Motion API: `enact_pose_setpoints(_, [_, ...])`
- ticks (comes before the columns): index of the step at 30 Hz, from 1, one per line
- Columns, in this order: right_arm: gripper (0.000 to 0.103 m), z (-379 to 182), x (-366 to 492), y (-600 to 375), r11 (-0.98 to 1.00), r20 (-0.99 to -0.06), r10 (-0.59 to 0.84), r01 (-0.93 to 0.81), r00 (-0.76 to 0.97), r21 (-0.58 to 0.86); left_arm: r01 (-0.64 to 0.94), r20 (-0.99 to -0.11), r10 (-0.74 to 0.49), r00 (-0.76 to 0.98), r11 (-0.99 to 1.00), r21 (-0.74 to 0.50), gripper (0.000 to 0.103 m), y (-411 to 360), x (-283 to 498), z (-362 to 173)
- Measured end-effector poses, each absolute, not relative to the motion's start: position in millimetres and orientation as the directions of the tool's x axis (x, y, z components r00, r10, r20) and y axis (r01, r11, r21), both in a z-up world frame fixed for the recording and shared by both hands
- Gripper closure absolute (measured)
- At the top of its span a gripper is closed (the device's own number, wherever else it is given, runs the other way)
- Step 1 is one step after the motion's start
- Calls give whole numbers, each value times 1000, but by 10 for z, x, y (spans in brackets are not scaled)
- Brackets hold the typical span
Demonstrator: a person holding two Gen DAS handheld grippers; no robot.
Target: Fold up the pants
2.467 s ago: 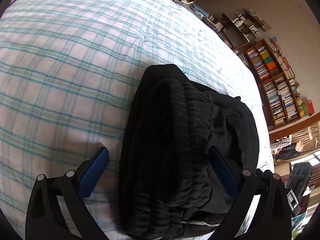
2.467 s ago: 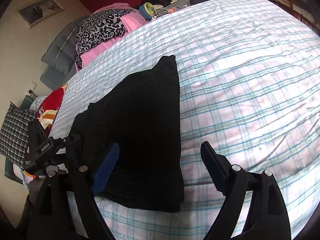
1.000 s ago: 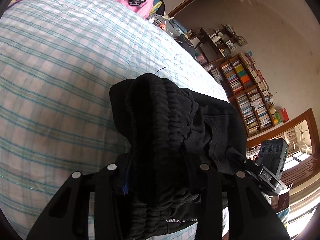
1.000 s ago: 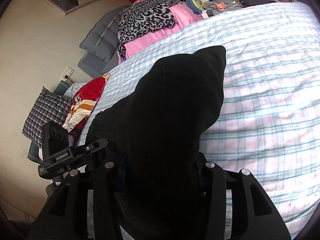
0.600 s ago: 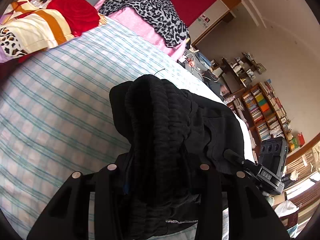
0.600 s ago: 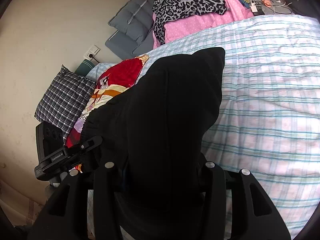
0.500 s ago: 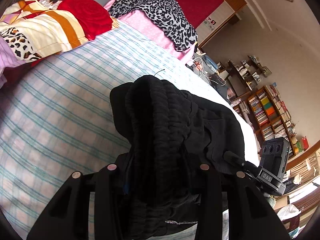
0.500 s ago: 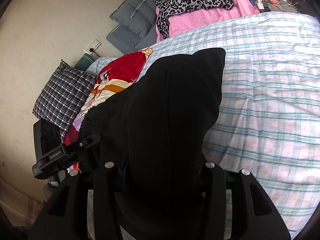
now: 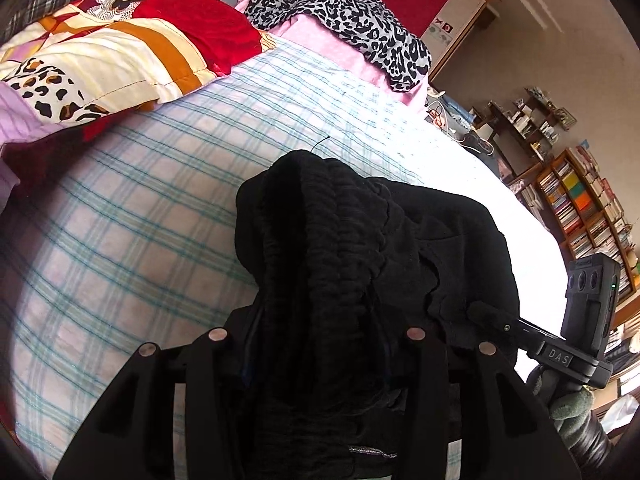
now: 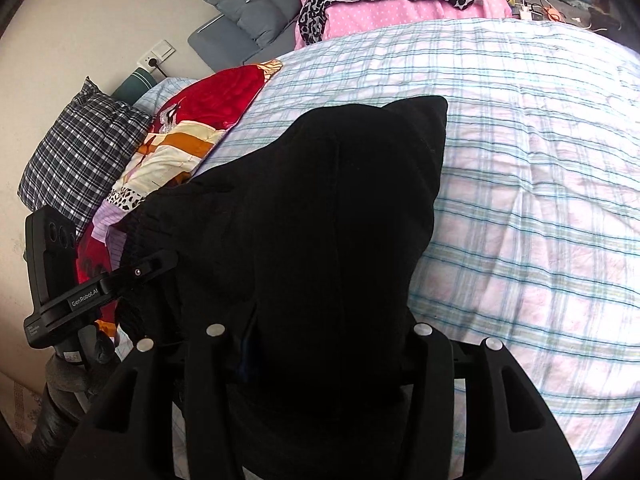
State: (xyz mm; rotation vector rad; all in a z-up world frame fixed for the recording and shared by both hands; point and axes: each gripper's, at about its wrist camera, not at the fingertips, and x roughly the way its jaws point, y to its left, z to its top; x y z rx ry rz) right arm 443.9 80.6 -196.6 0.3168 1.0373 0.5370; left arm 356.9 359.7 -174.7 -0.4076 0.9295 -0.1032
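Pants (image 9: 360, 264) — matt black cloth, ribbed and puckered at the waistband in the left wrist view, smooth and flat-knit in the right wrist view (image 10: 320, 220). Left gripper (image 9: 316, 364) and right gripper (image 10: 320, 364): matt black plastic with small bright metal rivets. Sheet (image 9: 132, 240) — thin crinkled cotton, pale check, dull. Red pillow (image 9: 132, 40), upper left: slightly glossy quilted fabric. Leopard cloth (image 9: 340, 12): soft, matt. Bookshelf (image 9: 580, 200), right edge: dark wood, paper spines.
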Motion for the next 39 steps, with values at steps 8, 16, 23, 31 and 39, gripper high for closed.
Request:
enact_pose_setpoints(8, [36,-1738,4225,748,899,-765,432,-294,478,324,-156,-803,-19,595,978,-139,28,3384,3446,-1605])
enact_pose_setpoints(16, [34,-1496,3781,608,946,-740,295,-293,604,138,-224,-796,96,598,973,-51,20,3291,3273,-1389])
enact_pose_setpoints(23, [34,-1708,3528,721,944,-774,282,-307,567,119,-264,-821,76,566,960,-93,16,3319,3105,-1511])
enact_pose_setpoints(31, [34,-2086,3470,876,945,-816,238,-318,526,71,-255,-815,114,569,966,-43,12,3287,3113,-1673])
enact_pose_setpoints(39, [34,-1877,3356,818,947,-809,246,-311,533,84,-277,-786,199,586,960,36,12,3168,2987,-1465])
